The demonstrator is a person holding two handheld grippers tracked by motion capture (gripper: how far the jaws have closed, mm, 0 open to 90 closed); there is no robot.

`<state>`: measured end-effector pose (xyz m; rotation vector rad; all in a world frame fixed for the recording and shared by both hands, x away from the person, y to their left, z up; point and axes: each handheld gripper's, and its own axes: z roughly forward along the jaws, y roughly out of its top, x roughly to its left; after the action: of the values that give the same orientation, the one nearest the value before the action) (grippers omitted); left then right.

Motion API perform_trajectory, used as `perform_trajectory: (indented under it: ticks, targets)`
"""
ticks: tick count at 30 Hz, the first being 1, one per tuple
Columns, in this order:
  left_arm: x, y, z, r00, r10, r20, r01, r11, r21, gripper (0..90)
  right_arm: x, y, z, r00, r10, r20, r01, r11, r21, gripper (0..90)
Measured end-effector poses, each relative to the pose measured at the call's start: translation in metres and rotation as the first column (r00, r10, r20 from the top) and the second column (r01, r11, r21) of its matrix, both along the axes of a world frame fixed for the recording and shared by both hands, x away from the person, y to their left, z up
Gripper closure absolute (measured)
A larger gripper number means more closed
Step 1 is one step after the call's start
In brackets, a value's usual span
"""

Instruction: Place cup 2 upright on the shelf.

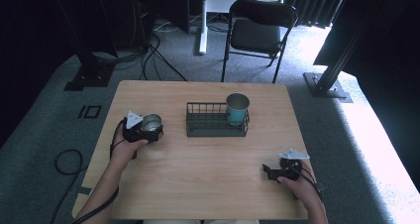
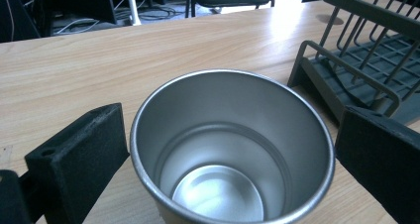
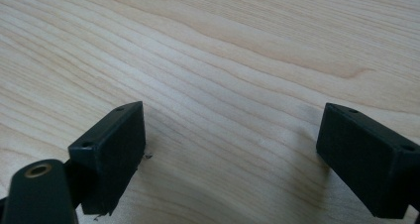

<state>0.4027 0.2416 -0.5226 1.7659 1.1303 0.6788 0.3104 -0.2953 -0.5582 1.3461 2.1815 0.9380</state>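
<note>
A bare steel cup [image 1: 151,122] stands upright on the wooden table [image 1: 208,184] at the left; the left gripper view looks down into this steel cup [image 2: 233,149]. My left gripper [image 1: 150,129] is open, one black jaw on each side of the cup and very close to its wall. A teal cup [image 1: 237,109] stands in the right end of a dark wire rack [image 1: 216,131] at the table's middle. My right gripper [image 1: 268,173] rests low near the front right with its jaws pointing left. The right gripper [image 3: 230,154] is open with only bare wood between its jaws.
The corner of the rack [image 2: 346,80] lies just right of the steel cup. A black folding chair [image 1: 257,33] and cables on the floor sit beyond the table's far edge. Bare wood lies between the two grippers.
</note>
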Motion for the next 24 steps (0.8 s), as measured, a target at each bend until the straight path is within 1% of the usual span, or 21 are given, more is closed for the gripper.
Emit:
perform_trajectory:
  ticks: [4,6,7,8,9,10,12,13,14,15,16,17,19,21,22,24]
  targets:
    - [0.0026,-0.0021,-0.0016,1.0000,0.002,-0.002,-0.002,0.9999,0.012,0.7,0.0000,0.0000,0.0000,1.0000,0.000,0.000,0.000,1.0000,0.000,11.3]
    - [0.0034,-0.0025,-0.0022,1.0000,0.005,0.000,-0.005,0.9999,0.009,1.8,0.0000,0.0000,0.0000,1.0000,0.000,0.000,0.000,1.0000,0.000,11.3]
    - [0.0041,-0.0026,-0.0028,1.0000,0.008,0.003,-0.008,1.0000,-0.001,1.9,0.0000,0.0000,0.0000,1.0000,0.000,0.000,0.000,1.0000,0.000,11.3]
    - [0.0049,-0.0036,-0.0039,0.9996,0.025,0.013,-0.025,0.9995,0.019,4.6,0.0000,0.0000,0.0000,1.0000,0.000,0.000,0.000,1.0000,0.000,11.3]
    - [0.0049,-0.0036,-0.0039,0.9996,0.025,0.013,-0.025,0.9995,0.019,6.6,0.0000,0.0000,0.0000,1.0000,0.000,0.000,0.000,1.0000,0.000,11.3]
    - [0.0055,-0.0050,-0.0052,0.9997,0.021,0.010,-0.021,0.9995,0.025,6.7,0.0000,0.0000,0.0000,1.0000,0.000,0.000,0.000,1.0000,0.000,11.3]
    - [0.0055,-0.0055,-0.0057,0.9996,0.025,0.011,-0.025,0.9992,0.031,12.8,0.0000,0.0000,0.0000,1.0000,0.000,0.000,0.000,1.0000,0.000,11.3]
    - [0.0059,-0.0060,-0.0064,0.9989,0.041,0.022,-0.041,0.9988,0.025,13.4,0.0000,0.0001,0.0000,1.0000,0.000,0.000,0.000,1.0000,0.000,11.3]
    - [0.0060,-0.0062,-0.0063,0.9990,0.039,0.023,-0.040,0.9988,0.030,13.5,0.0000,0.0001,0.0000,1.0000,0.000,0.000,0.000,1.0000,0.000,11.3]
    - [0.0061,-0.0060,-0.0059,0.9989,0.042,0.019,-0.043,0.9989,0.021,13.6,0.0000,0.0001,0.0000,1.0000,0.000,0.000,0.000,1.0000,0.000,11.3]
    - [0.0061,-0.0060,-0.0059,0.9989,0.042,0.019,-0.043,0.9989,0.021,13.7,0.0000,0.0001,0.0000,1.0000,0.000,0.000,0.000,1.0000,0.000,11.3]
    - [0.0064,-0.0050,-0.0045,0.9992,0.039,0.004,-0.039,0.9992,0.010,13.7,0.0000,0.0000,0.0000,1.0000,0.000,0.000,0.000,1.0000,0.000,11.3]
    - [0.0065,-0.0038,-0.0027,0.9994,0.036,-0.004,-0.036,0.9993,-0.008,13.8,0.0000,0.0000,0.0000,1.0000,0.000,0.000,0.000,1.0000,0.000,11.3]
    - [0.0064,-0.0033,-0.0017,0.9996,0.029,0.003,-0.029,0.9995,-0.015,13.8,0.0000,0.0000,0.0000,1.0000,0.000,0.000,0.000,1.0000,0.000,11.3]
    - [0.0054,-0.0027,0.0013,0.9995,0.026,0.015,-0.026,0.9995,-0.019,13.8,0.0000,0.0000,0.0000,1.0000,0.000,0.000,0.000,1.0000,0.000,11.3]
    - [0.0049,-0.0029,0.0030,0.9996,0.025,0.014,-0.025,0.9995,-0.017,13.9,0.0000,0.0001,0.0000,1.0000,0.000,0.000,0.000,1.0000,0.000,11.3]
